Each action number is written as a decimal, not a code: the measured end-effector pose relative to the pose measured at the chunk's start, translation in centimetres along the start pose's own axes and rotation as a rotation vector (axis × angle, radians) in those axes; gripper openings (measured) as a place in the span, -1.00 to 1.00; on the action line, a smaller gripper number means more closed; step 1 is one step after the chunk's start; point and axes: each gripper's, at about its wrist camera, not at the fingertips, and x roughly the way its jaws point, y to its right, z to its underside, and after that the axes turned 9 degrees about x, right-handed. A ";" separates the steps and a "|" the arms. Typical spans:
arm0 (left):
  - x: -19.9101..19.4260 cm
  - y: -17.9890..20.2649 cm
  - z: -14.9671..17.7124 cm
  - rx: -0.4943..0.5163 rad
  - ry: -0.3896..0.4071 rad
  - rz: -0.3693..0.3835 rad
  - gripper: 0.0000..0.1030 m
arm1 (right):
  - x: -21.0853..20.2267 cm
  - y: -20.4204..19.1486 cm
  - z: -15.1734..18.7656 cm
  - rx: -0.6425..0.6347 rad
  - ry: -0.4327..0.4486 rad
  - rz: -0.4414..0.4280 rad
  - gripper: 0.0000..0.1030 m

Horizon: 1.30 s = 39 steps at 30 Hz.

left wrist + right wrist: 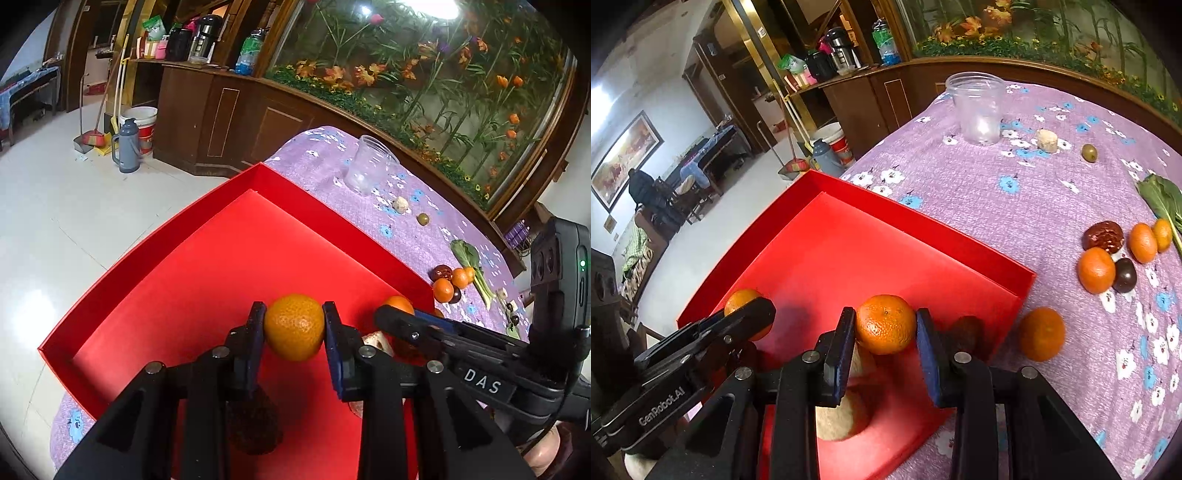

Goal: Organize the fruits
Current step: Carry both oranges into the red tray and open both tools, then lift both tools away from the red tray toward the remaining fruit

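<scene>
My left gripper (294, 326) is shut on a mandarin (294, 326) above the red box (155, 236). My right gripper (885, 325) is shut on another mandarin (885, 325) above the same box (798, 195). The right gripper also shows at the right of the left wrist view (402, 321), and the left gripper at the left of the right wrist view (753, 317). A dark fruit (255, 424) and a pale round piece (836, 417) lie in the box under the grippers. A loose mandarin (1041, 334) lies beside the box. More mandarins (1096, 270) and dark red fruits (1102, 236) lie on the cloth.
A clear plastic cup (979, 107), a pale chunk (1047, 140), an olive (1089, 152) and a leafy green (1161, 201) lie on the purple flowered tablecloth (979, 192). A wooden cabinet (221, 110) and a planter stand behind the table.
</scene>
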 end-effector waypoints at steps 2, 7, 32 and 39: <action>-0.1 -0.3 0.0 -0.008 0.001 0.001 -0.38 | 0.2 -0.2 0.1 -0.001 0.002 0.000 -0.26; -1.0 -1.1 0.0 -0.032 0.019 -0.003 -0.10 | 0.4 -0.6 -0.1 -0.005 0.013 -0.004 -0.10; -13.0 8.1 1.0 0.061 0.189 0.052 -0.03 | -19.0 9.6 5.3 0.178 0.287 0.011 0.01; -20.6 13.4 0.4 0.148 0.283 0.213 -0.01 | -30.0 11.6 7.1 0.225 0.433 -0.034 0.01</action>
